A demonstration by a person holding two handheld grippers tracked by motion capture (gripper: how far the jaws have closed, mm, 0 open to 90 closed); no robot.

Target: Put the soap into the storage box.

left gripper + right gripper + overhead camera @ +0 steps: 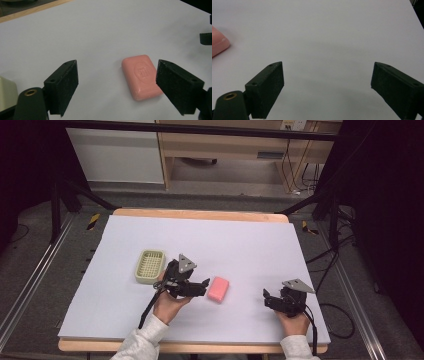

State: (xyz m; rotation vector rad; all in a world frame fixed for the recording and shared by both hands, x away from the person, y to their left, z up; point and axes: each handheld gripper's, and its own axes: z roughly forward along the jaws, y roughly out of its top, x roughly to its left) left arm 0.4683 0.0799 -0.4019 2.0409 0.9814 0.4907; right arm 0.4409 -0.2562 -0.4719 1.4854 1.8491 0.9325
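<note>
A pink bar of soap (218, 289) lies flat on the white table cover. In the left gripper view the soap (141, 76) sits just ahead of the jaws, nearer the right one and touching neither. My left gripper (204, 285) is open, its tips just left of the soap; in its own view the left gripper (117, 82) holds nothing. My right gripper (266, 298) rests near the front right of the table, open and empty; the right gripper (327, 85) faces bare cover, with the soap's corner (218, 43) at that view's left edge.
A pale green slatted soap dish (149, 266) stands just left of my left hand; its corner (6, 96) shows in the left gripper view. The white cover (200, 240) spans the wooden table (200, 214). Black frame legs and cables stand beyond the table's sides.
</note>
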